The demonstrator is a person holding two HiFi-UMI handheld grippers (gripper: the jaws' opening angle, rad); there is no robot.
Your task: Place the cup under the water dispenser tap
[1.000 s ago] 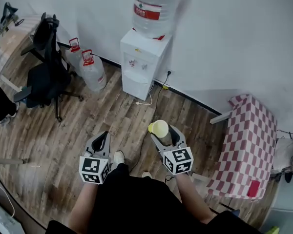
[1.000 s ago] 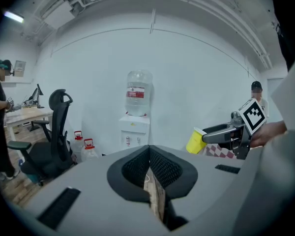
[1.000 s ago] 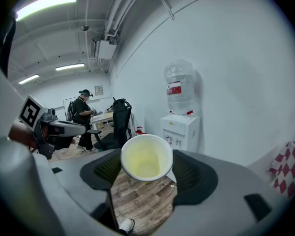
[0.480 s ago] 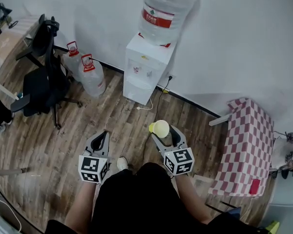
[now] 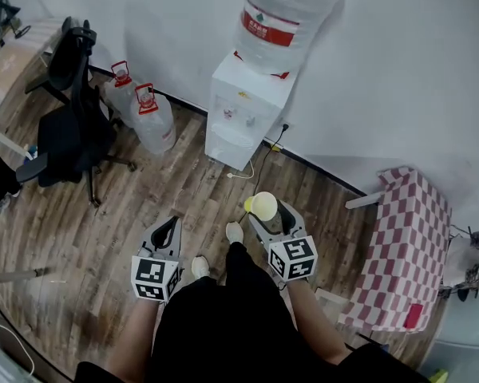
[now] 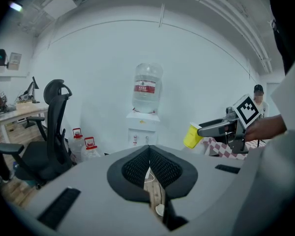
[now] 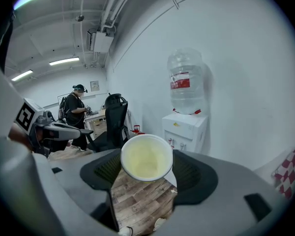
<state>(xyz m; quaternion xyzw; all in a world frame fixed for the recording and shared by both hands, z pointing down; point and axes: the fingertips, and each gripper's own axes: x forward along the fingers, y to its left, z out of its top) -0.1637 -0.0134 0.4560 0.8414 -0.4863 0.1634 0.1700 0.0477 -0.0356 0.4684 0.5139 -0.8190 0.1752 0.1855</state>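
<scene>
A yellow cup (image 5: 263, 206) is held out ahead of me over the wooden floor, my right gripper (image 5: 266, 210) shut on it. In the right gripper view the cup (image 7: 146, 157) shows its empty inside between the jaws. The white water dispenser (image 5: 247, 118) with a big clear bottle (image 5: 291, 14) on top stands against the wall, well beyond the cup; its taps (image 7: 176, 142) are small at this distance. My left gripper (image 5: 168, 226) hangs at the left, shut and empty, its pads (image 6: 137, 162) meeting at the tip. The left gripper view shows the cup (image 6: 191, 135) off to its right.
Two spare water jugs (image 5: 144, 114) and a black office chair (image 5: 72, 126) stand left of the dispenser. A red-checked table (image 5: 403, 246) is at the right. A white cable (image 5: 243, 170) lies on the floor by the dispenser. A person (image 7: 78, 109) stands at a far desk.
I have stepped toward the dispenser, one foot now forward between the grippers. Both grippers keep their pose, the cup still held in the right one.
</scene>
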